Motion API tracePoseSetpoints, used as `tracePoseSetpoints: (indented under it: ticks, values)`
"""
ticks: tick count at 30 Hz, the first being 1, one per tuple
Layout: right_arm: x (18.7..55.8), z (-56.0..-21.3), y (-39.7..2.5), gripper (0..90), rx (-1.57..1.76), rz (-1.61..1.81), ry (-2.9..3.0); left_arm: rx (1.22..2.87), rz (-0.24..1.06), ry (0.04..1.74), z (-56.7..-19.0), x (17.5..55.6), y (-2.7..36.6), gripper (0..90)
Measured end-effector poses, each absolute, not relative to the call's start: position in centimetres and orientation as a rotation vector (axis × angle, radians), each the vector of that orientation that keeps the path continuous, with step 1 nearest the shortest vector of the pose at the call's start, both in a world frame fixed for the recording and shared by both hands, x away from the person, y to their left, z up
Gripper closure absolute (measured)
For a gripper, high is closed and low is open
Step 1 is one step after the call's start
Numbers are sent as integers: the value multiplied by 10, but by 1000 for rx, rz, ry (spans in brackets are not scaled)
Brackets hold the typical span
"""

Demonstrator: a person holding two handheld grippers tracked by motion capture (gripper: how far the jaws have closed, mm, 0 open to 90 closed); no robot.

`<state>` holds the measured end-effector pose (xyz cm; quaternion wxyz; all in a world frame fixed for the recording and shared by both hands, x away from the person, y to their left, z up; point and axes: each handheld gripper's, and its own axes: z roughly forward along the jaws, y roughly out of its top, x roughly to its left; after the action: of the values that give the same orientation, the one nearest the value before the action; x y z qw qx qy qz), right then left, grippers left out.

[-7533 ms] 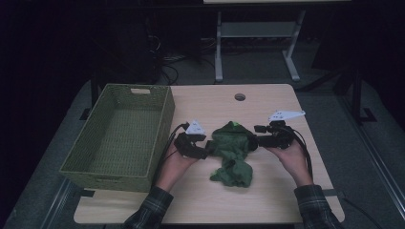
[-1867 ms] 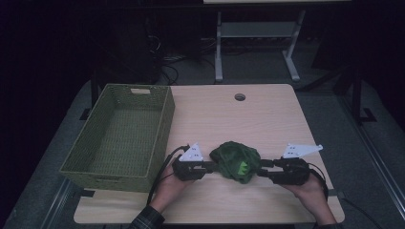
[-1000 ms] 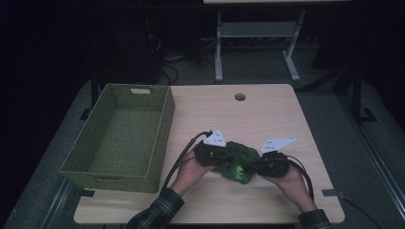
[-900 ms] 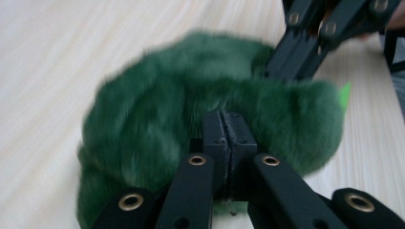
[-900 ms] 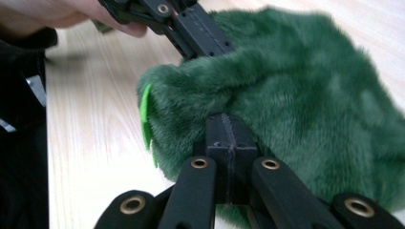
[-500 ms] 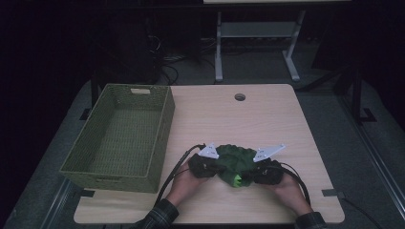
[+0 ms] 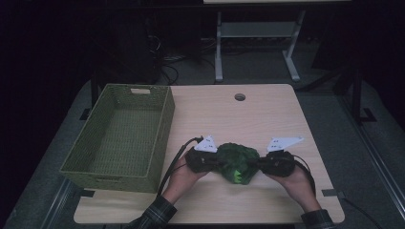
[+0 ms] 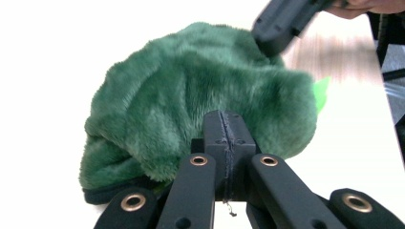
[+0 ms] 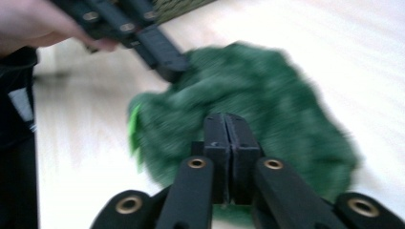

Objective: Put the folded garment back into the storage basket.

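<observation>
**Green bundle pinched between both tools, basket off to your left**

The green plush cloth (image 7: 237, 162) sits bunched on the tabletop (image 7: 248, 114) near your edge, directly between your two hands. Your left tool (image 7: 217, 161) comes at it from the left and your right tool (image 7: 253, 164) from the right, so the bundle lies straight ahead of each one, tips facing each other across it.

In the left gripper view the left tool (image 8: 224, 138) has its jaws pressed together with fur at the tips; it looks clamped on a fold of the cloth (image 8: 200, 105). In the right gripper view, which is blurred, the right tool (image 9: 228, 143) also has its jaws closed together against the cloth (image 9: 267, 109), most likely gripping an edge.

The bundle is a rounded heap, slightly wider along the line joining your tools than across it; it has no clear pointing end, though a bright green patch (image 7: 236, 175) shows on its near side.

The woven basket (image 7: 157, 138) stands empty to the left, just beyond your left hand (image 7: 184, 174). Your left hand is the nearer one, so any carry to the basket runs leftward, led by that side.
</observation>
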<state>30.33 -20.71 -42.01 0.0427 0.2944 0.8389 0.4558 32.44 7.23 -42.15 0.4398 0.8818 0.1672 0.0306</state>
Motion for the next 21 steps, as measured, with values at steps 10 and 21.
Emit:
tracePoseSetpoints:
  ticks: [10, 21]
  values:
    - [355, -422, -220, 900, 1027, 1332, 2466, 2226, 11, 466, -432, 309, 76, 898]
    - [385, -457, -210, 900, 1104, 1184, 2593, 2286, -22, 464, -456, 310, 63, 898]
